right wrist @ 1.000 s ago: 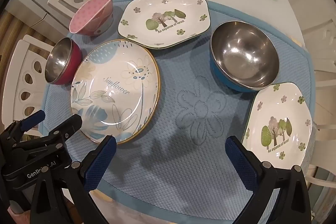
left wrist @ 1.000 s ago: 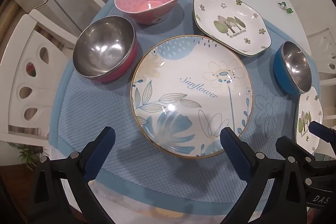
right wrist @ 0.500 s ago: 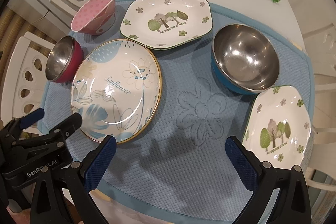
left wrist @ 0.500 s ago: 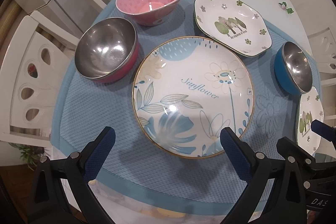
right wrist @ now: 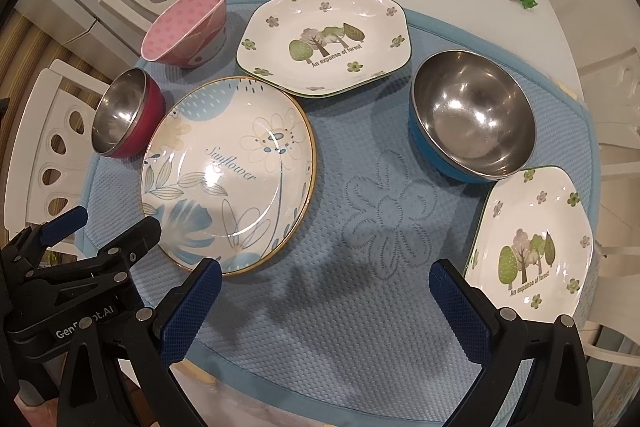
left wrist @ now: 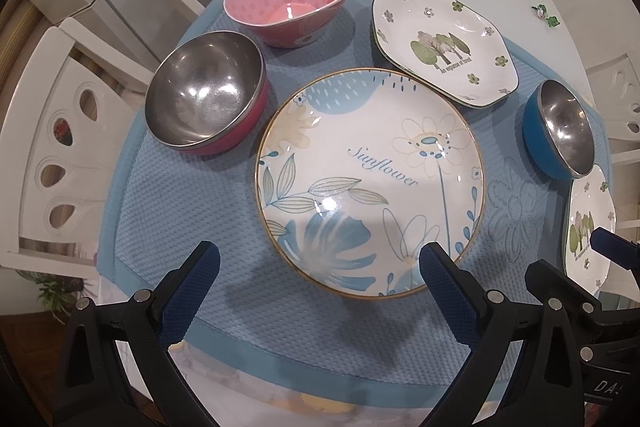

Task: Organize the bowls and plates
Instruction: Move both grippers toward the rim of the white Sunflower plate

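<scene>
While I'm hovering both grippers wide open and empty, the sunflower plate (left wrist: 370, 183) is sitting dead ahead of my left gripper (left wrist: 320, 275) (right gripper (right wrist: 326, 291) is facing bare mat (right wrist: 384, 227)), so left's nearer.

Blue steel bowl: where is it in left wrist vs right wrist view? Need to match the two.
Left wrist: blue steel bowl at the far right edge, just above the near forest plate.
Right wrist: blue steel bowl right of centre, large, its rim just above that same plate.
Shared landmark: the Sunflower plate, to the bowl's left in both views.
</scene>
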